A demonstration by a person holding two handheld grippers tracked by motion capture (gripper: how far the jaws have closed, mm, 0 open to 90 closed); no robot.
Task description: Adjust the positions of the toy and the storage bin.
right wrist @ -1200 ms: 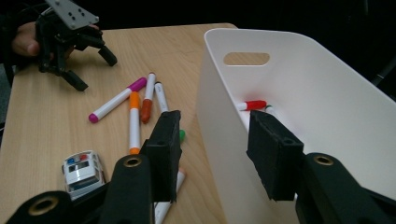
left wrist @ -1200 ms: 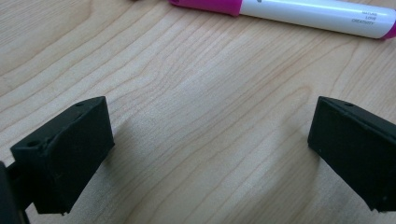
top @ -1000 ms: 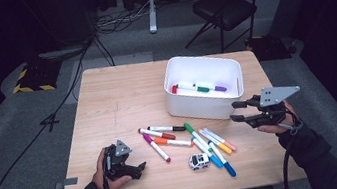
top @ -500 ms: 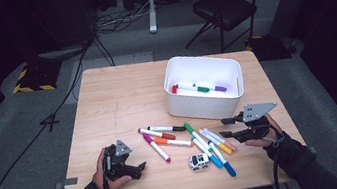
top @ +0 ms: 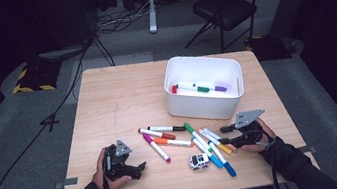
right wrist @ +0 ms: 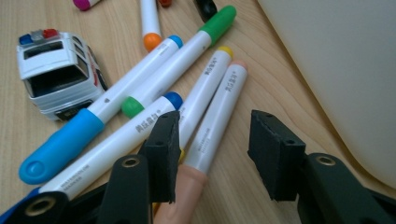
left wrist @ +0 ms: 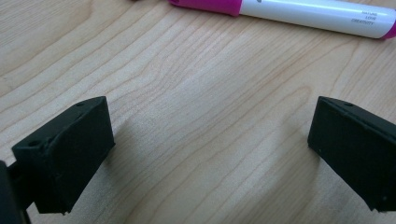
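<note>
Wood table (top: 123, 106), right tool (right wrist: 212, 154) half-open w/ peach marker (right wrist: 210, 140) between jaws, ungripped, left tool (left wrist: 205, 154) wide open, empty.

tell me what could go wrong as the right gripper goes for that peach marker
1. The right gripper has its jaws open around the peach marker, but the yellow marker lies right against it; closing could pinch both or roll one away.
2. The white bin stands close beside the outer jaw, so a sideways lift might knock its wall.
3. The toy police car sits near the pile and could get nudged.
</note>
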